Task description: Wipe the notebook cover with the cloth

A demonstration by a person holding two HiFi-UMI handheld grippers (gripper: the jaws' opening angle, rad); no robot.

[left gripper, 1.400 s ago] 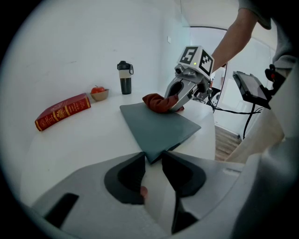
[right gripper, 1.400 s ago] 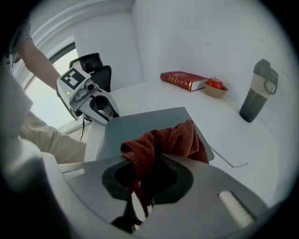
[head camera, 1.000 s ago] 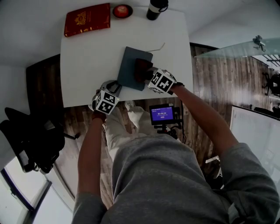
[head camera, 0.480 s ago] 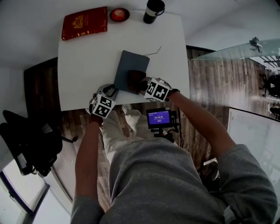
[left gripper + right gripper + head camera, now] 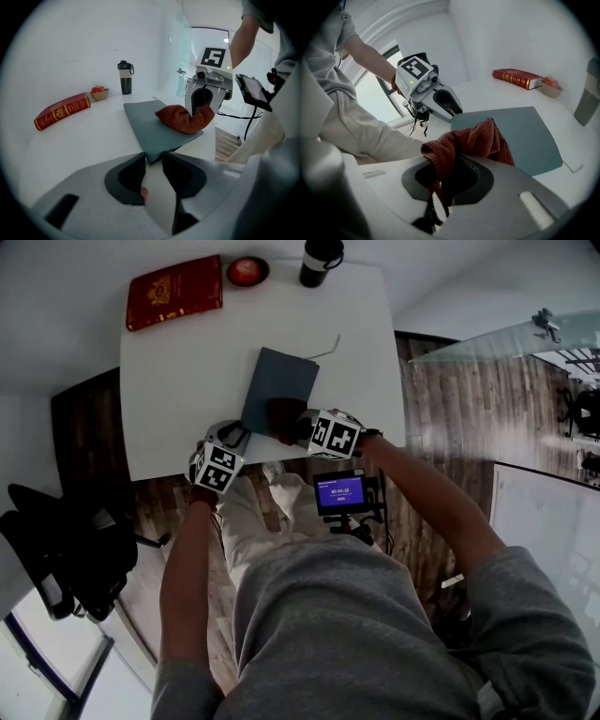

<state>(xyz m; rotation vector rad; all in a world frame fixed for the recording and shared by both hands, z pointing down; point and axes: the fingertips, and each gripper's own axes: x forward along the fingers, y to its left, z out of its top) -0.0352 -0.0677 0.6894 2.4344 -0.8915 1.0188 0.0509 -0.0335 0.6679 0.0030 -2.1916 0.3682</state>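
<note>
On notebook (image 5: 277, 381): right gripper (image 5: 447, 174) fingers clamp cloth (image 5: 474, 139); left gripper (image 5: 153, 161) fingers apart at notebook corner.

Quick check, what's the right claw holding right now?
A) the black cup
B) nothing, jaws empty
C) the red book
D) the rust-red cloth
D: the right gripper view shows the right claw shut on the rust-red cloth, which lies bunched on the grey notebook.
</note>
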